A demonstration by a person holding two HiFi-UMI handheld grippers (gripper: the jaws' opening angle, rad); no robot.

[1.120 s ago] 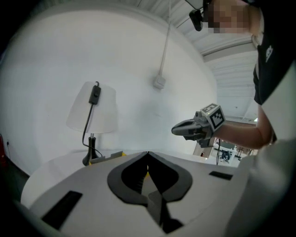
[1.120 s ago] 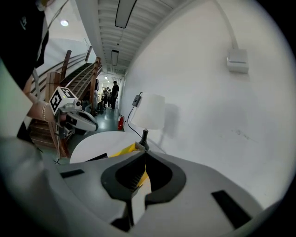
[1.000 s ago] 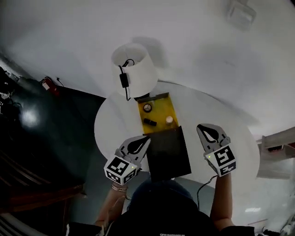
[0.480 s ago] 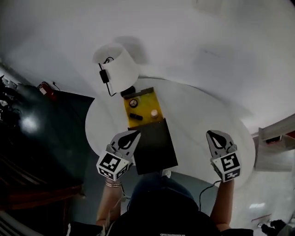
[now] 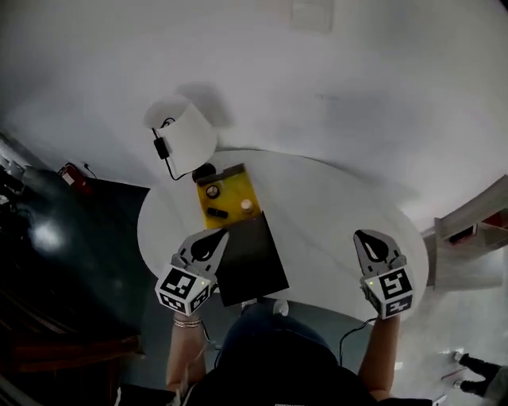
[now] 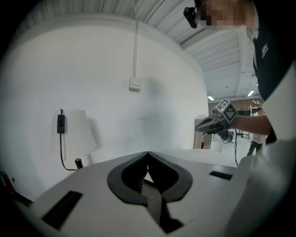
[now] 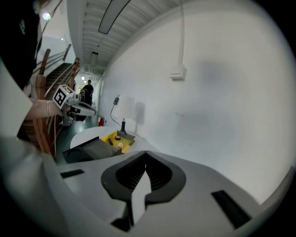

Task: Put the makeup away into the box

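Setting: round white table [image 5: 333,206] against a white wall, seen from above the person's head.
Box [image 5: 232,193]: open, yellow inside, on the far left part of the table, just beside the lamp's foot.
Lid [image 5: 250,258]: black, folded out flat from the box's near side toward the person.
Makeup: already in the box, three pieces well apart: a round compact [image 5: 212,191], a dark tube [image 5: 217,212] and a pale round pot [image 5: 247,204].
Left gripper [image 5: 219,235]: closed tight, nothing between the pads; tip over the lid's far left corner in the head view, contact with it not clear.
Right gripper [image 5: 364,236]: closed tight and empty; held over the right part of the table, well apart from box and lid.
Lamp [image 5: 181,135]: white shade tilted toward the far left, black cord with an inline switch [image 5: 159,147] hanging down its side.
Wall: bare white, one pale switch plate [image 5: 311,14] high up.
Background: dark floor to the left; a distant figure down a corridor in the right gripper view.
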